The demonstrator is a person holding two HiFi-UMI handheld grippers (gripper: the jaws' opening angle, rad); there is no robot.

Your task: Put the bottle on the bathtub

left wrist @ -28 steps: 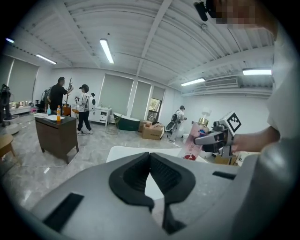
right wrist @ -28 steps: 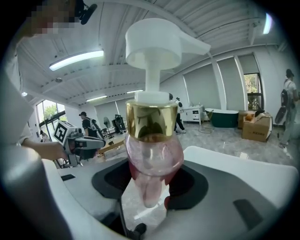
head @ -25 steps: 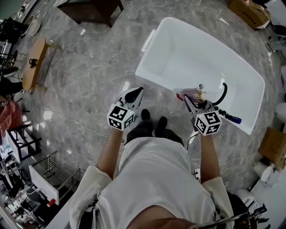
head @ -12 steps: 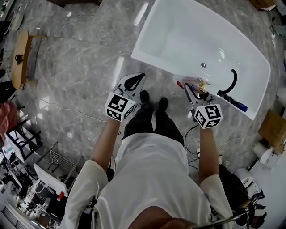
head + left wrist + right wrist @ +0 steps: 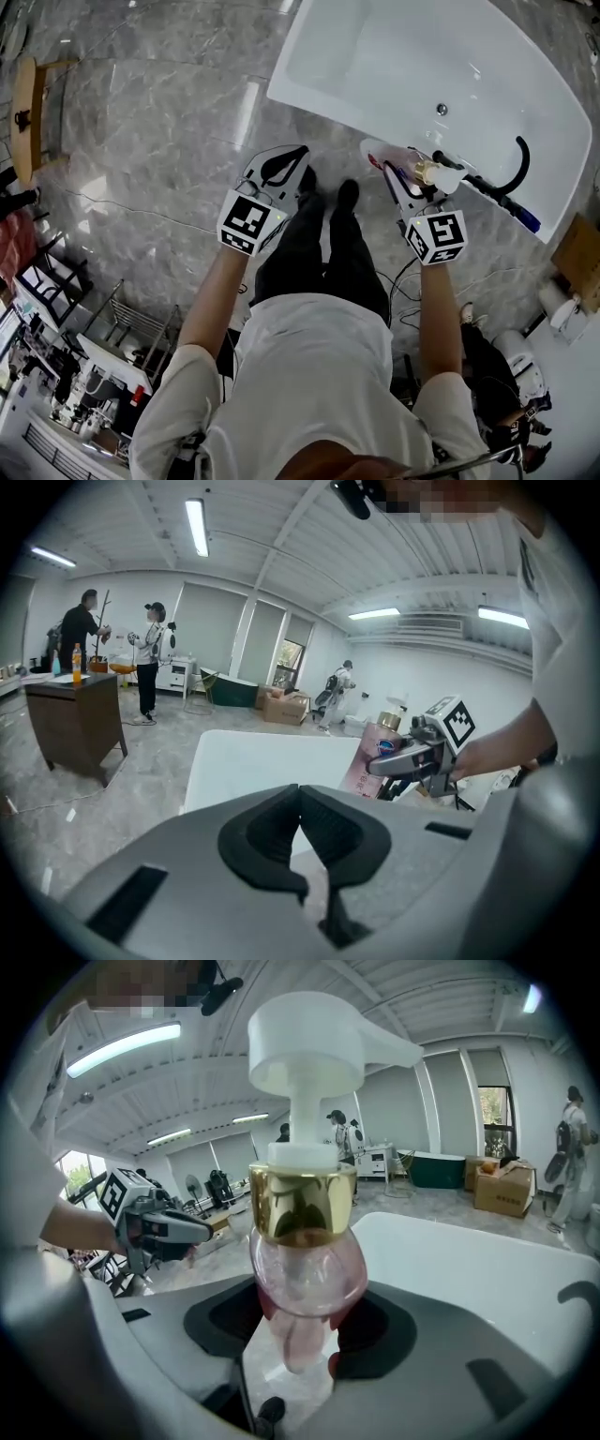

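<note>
A pink pump bottle (image 5: 305, 1269) with a gold collar and white pump head sits between the jaws of my right gripper (image 5: 305, 1335), which is shut on its body. In the head view the bottle (image 5: 392, 161) and right gripper (image 5: 408, 183) hover at the near rim of the white bathtub (image 5: 375, 56). My left gripper (image 5: 278, 169) is shut with nothing in it, held over the marble floor left of the tub. The left gripper view shows the tub (image 5: 253, 761) ahead and the bottle (image 5: 375, 752) at the right.
A black faucet (image 5: 511, 164) and hand shower rise from the tub's right end. Shoes (image 5: 323, 192) stand between the grippers. A dark wooden cabinet (image 5: 75, 719) and several people (image 5: 150, 658) are across the room. Cardboard boxes (image 5: 574, 258) lie right of the tub.
The head view has shifted forward, so the tub now sits higher in frame. The right gripper with the bottle has moved closer to the tub's near rim. The left gripper stays shut.
</note>
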